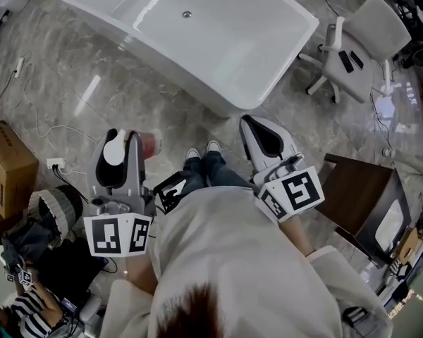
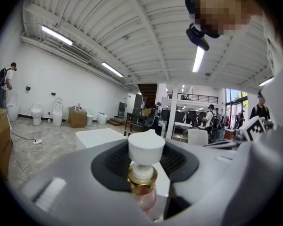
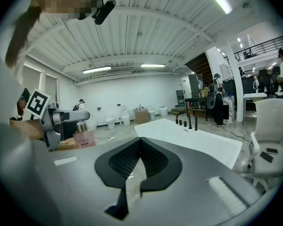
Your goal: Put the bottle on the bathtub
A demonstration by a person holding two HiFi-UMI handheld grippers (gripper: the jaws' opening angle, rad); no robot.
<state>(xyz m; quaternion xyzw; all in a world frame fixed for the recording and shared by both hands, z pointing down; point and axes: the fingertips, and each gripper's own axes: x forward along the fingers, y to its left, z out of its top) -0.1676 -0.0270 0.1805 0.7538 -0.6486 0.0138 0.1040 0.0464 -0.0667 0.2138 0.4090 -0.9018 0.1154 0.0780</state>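
The bathtub (image 1: 197, 34) stands on the floor (image 1: 92, 90), farthest from the person. Just right of the bathtub is a chair (image 1: 366, 41). On the near side of the bathtub, the right tool (image 1: 259, 129) hangs close by its near corner. The left tool (image 1: 125, 138) is left of that corner with the bottle (image 1: 149, 145) between its jaws, apart from the bathtub. Well to the near left of the bathtub, a cardboard box (image 1: 7, 167) sits on the floor, a power strip (image 1: 55, 164) just beside it.
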